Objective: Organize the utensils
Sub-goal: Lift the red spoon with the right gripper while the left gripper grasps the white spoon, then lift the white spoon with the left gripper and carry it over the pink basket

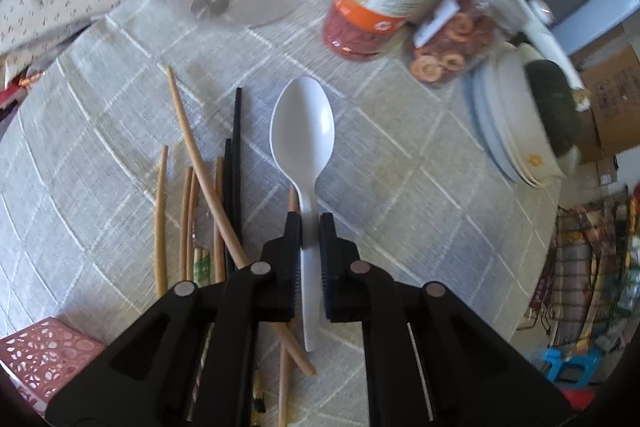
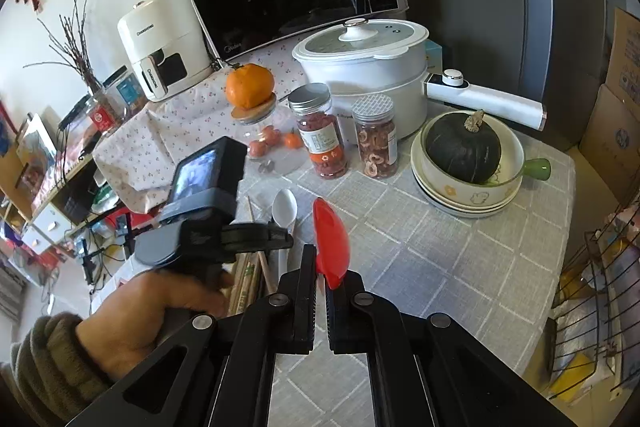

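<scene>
Left gripper (image 1: pixel 309 227) clamped on the handle of the white spoon (image 1: pixel 303 135), pads pressing it from both sides; pointing steeply down at the tablecloth (image 1: pixel 400 163). Spoon bowl at 12 o'clock from the fingertips, handle end trailing back under the jaws toward 6. Spoon lying flat on the cloth or barely off it: cannot tell which.

At 9 to 10 o'clock of that claw, a loose pile of chopsticks (image 1: pixel 192 155): tan ones crossing one another, two black ones (image 1: pixel 237 131) just beside the spoon's left edge, a wrapped pair partly hidden beneath. One tan stick passing under the left finger and coming out at 6 o'clock. Pink perforated basket (image 1: pixel 44 351) at 8 o'clock, at the picture's lower edge.

Right gripper (image 2: pixel 320 259) closed tight on the red spoon (image 2: pixel 331 239), pinched near its lower end, bowl rising toward 12 o'clock, held off the cloth.

From the right wrist view, left hand (image 2: pixel 148 311) at 9 o'clock wrapped round its gripper's grip, sleeve at 8.

Farther out toward 12: two jars (image 2: pixel 324 135) with metal lids side by side, a white pot (image 2: pixel 360 59) behind them. At 2 o'clock, a dark green squash (image 2: pixel 462 147) sitting in a stack of bowls (image 2: pixel 472 195).
</scene>
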